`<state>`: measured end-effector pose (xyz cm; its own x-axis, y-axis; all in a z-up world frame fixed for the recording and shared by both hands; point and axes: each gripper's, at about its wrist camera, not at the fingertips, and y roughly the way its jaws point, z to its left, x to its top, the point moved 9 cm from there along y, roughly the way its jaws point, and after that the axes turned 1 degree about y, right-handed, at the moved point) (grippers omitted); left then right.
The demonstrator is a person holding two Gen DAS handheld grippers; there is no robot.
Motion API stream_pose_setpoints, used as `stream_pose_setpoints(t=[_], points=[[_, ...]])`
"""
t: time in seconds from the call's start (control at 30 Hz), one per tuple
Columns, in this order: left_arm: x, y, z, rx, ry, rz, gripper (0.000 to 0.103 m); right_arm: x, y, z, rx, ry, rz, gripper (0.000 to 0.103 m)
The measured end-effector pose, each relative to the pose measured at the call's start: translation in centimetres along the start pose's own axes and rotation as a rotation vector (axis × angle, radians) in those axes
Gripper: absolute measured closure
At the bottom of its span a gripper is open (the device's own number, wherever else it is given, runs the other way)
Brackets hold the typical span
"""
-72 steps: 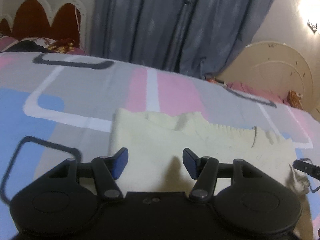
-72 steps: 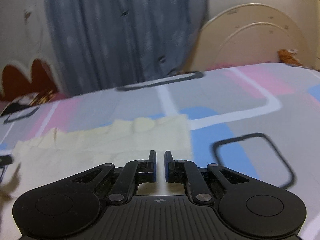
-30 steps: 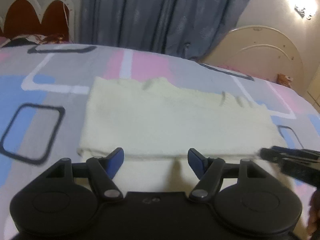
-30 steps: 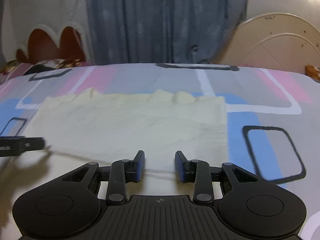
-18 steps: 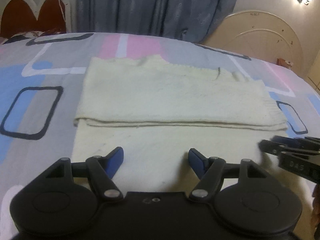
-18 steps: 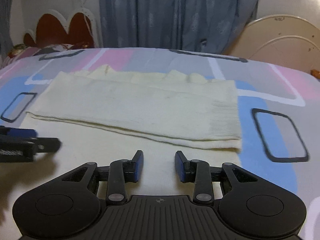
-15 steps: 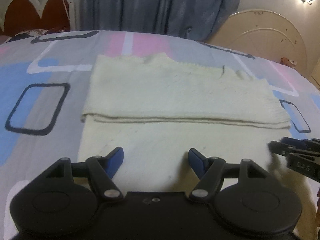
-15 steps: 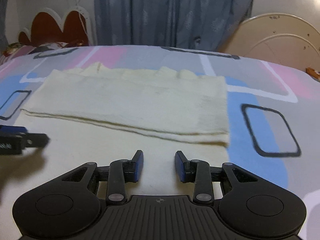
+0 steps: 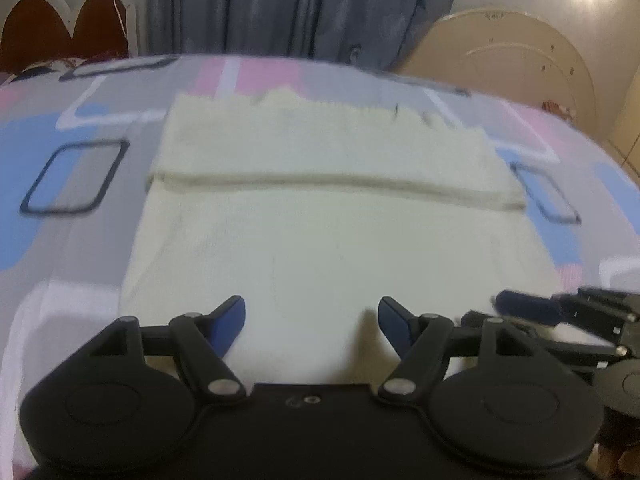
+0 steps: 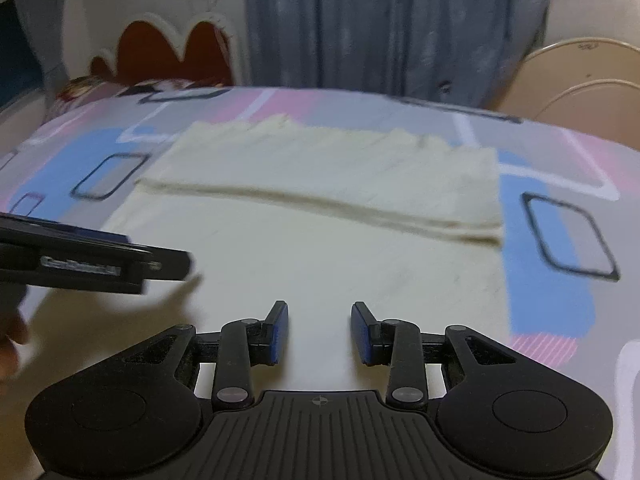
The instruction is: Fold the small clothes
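While both pairs of tongs hang low over the near part of the garment, neither one holds anything. Seen from the left wrist view, the left tongs (image 9: pixel 311 314) are spread wide, their blue pads apart over bare cream cloth. From the right wrist view, the right tongs (image 10: pixel 319 332) are also spread, though with a narrower gap, and nothing sits between their pads. Each pair shows at the edge of the other's view: the right tongs come in from the right of the left wrist view, and the left tongs from the left of the right wrist view, both blurred.

Just past the tongs lies the cream knit garment (image 9: pixel 320 240), spread flat on the bed (image 9: pixel 72 216). Its far part is doubled over onto itself, and the folded edge (image 9: pixel 336 184) runs as a long line across its width. Beyond that, the far border of the garment looks uneven and bumpy.

Around the garment, the bedsheet shows grey, pink and blue patches with white bands and dark rounded rectangles. Farther back stand a scalloped red headboard (image 10: pixel 168 52) on the left, a blue-grey curtain (image 10: pixel 392 24) in the middle, and a pale arched board (image 9: pixel 516 68) on the right.
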<state>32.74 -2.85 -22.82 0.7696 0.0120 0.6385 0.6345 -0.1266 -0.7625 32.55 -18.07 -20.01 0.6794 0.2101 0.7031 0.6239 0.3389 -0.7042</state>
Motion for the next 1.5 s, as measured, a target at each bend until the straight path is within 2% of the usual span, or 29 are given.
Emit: stream_pose_setpoints(t=[0.17,0.4,0.5,0.63,0.73,0.87,1.07,1.37,1.43,1.5], points=[[-2.4,-1.0,0.8,0.042,0.048,-0.006,0.027,-2.3,-0.4,-0.2,-0.045,-0.056,-0.001,0.068],[-4.2,-3.7,2.2,0.065,0.055,0.013,0.029,-3.9,-3.0,-2.8,-0.121,0.006,0.019,0.067],[-5.1,-5.5,0.9,0.021,0.077,0.004,0.029,-4.7,-5.1,-2.0,-0.067,0.032,0.006,0.067],[-7.2,-6.8,-1.0,-0.033,0.122,0.002,0.028,-6.0,-7.2,1.1,-0.022,0.018,-0.011,0.067],[-9.1,-7.0,-1.3,-0.037,0.148,0.021,0.028,-7.6,-7.7,3.5,-0.015,0.020,0.010,0.067],[-11.0,-8.1,0.5,-0.015,0.140,0.013,0.027,-9.7,-8.1,4.6,-0.090,-0.011,0.037,0.067],[-12.9,-10.6,2.8,0.003,0.111,-0.002,0.027,-12.1,-11.0,2.3,-0.187,0.059,0.040,0.067],[-13.9,-12.8,3.8,0.012,0.082,-0.025,0.025,-14.3,-15.1,2.2,-0.247,0.123,0.016,0.066],[-14.2,-13.2,3.9,0.016,0.082,-0.028,0.024,-14.5,-15.6,2.3,-0.259,0.128,0.006,0.064],[-14.3,-13.6,4.1,0.025,0.083,-0.034,0.023,-14.8,-16.2,2.1,-0.274,0.142,-0.001,0.051]])
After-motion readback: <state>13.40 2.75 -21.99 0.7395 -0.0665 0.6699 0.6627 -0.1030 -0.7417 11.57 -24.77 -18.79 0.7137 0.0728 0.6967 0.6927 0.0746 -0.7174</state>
